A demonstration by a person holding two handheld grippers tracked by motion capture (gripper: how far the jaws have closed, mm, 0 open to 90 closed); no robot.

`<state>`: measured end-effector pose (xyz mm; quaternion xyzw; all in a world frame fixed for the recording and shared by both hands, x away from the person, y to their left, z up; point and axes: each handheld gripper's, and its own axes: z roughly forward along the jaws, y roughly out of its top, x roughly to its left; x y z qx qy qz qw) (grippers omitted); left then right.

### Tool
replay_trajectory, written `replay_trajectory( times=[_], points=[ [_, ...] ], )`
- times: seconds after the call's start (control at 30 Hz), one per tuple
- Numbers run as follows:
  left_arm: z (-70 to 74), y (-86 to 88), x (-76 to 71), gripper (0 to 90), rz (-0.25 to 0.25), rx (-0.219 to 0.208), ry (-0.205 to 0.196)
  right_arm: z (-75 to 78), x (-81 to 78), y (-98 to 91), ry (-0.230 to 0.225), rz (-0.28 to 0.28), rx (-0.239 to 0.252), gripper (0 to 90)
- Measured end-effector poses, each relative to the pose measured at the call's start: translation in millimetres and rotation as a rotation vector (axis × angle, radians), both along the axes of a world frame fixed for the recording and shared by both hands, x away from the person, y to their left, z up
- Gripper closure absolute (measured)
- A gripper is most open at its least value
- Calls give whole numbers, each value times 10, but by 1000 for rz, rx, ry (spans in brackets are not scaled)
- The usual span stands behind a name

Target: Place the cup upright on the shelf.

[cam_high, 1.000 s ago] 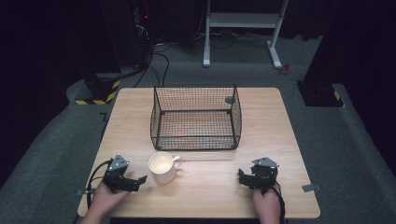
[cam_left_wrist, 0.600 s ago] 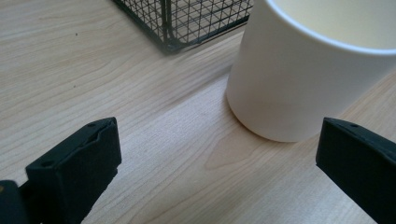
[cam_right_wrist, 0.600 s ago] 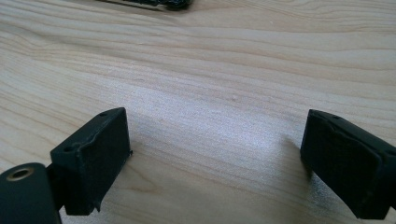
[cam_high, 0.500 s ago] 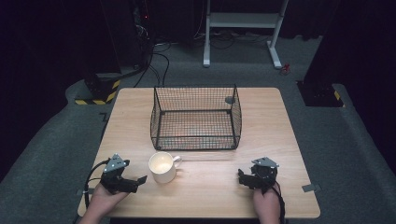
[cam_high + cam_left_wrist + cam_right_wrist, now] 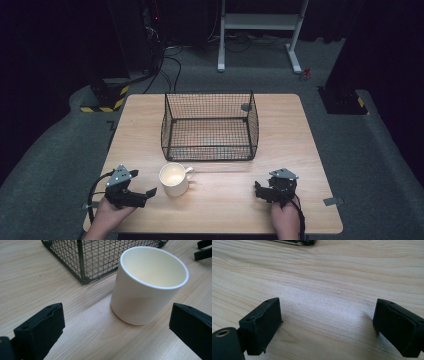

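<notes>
On the light wooden table [image 5: 300, 150], which stands on grey carpet in a dark room, we see three groups of items near the front edge and centre. Behind the table, black cables trail across the floor past a yellow-and-black striped block [image 5: 102, 102], and a white metal stand frame [image 5: 260, 30] rises at the rear.

At the left, we note the left gripper [image 5: 145, 192], held in a hand [image 5: 110, 215] at the front edge. Its jaws are spread wide with nothing between them, and they point to the right, toward the cup. In the left gripper view the cup stands just beyond the jaw tips, apart from both.

Just right of that gripper stands the cream cylindrical ceramic cup [image 5: 173, 179], upright, its long axis vertical and its mouth upward. Its handle points right and slightly toward the basket. The cup is near the front left corner of the black wire-mesh basket [image 5: 210, 125], not touching it. The basket sits at the table centre.

At the right, the right gripper [image 5: 260, 190] rests low by the front edge, held in a hand [image 5: 285, 220]. Its jaws are parted over bare wood.
</notes>
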<state>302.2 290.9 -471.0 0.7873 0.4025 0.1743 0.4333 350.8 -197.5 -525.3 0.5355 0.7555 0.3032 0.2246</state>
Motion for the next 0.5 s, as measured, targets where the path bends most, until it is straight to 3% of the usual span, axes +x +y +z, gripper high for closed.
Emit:
replay_trajectory(
  times=[0.2, 0.5],
  points=[
    [64, -28, -42, 6, -14, -33, -23, 0, 0, 0, 0, -1, 0, 79],
    [133, -93, -77, 5, -47, -44, -60, -1, 4, 2, 0, 6, 0, 79]
  ],
)
